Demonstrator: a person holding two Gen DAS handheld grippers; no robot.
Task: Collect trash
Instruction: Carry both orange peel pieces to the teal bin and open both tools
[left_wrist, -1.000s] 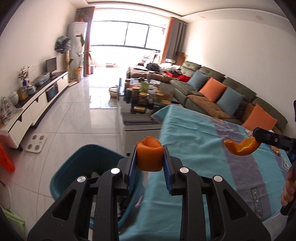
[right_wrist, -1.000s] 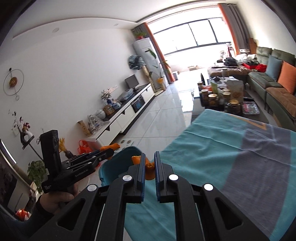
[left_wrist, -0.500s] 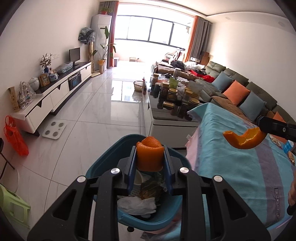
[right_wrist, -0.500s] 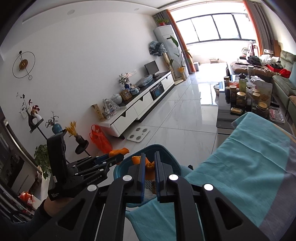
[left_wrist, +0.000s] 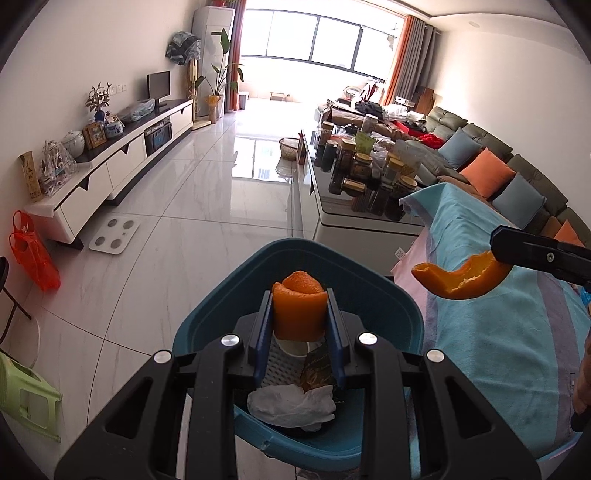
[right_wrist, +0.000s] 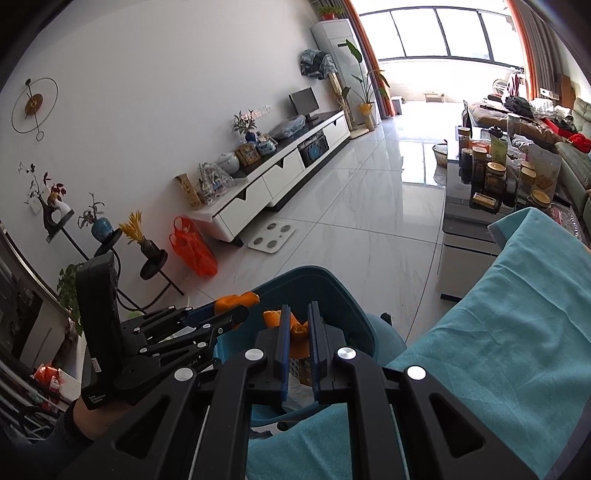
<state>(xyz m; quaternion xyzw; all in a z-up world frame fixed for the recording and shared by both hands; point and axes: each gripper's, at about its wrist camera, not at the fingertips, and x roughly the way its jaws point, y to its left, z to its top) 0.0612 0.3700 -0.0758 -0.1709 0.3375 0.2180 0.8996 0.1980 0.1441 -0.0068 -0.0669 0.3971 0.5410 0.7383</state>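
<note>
My left gripper (left_wrist: 299, 295) is shut on a curled orange peel (left_wrist: 299, 312) and hangs right over the blue trash bin (left_wrist: 388, 295), which holds white tissue (left_wrist: 291, 404) and a dark wrapper. My right gripper (right_wrist: 297, 314) is shut on a thin orange peel strip (right_wrist: 275, 318), also above the blue trash bin (right_wrist: 306, 280). The left wrist view shows that strip (left_wrist: 461, 278) hanging from the right gripper's tips (left_wrist: 498, 245) beside the bin. In the right wrist view the left gripper (right_wrist: 236, 308) with its peel (right_wrist: 236, 300) sits at the left, held by a hand.
A table under a teal cloth (left_wrist: 491, 325) stands right of the bin. Beyond it is a coffee table (left_wrist: 369, 221) crowded with jars. On the tiled floor lie a white scale (left_wrist: 112, 240), a red bag (left_wrist: 35, 258) and a green stool (left_wrist: 26, 398).
Both grippers have moved from above the teal cloth leftward and down to the bin, each keeping its peel. The bin's contents have come into view.
</note>
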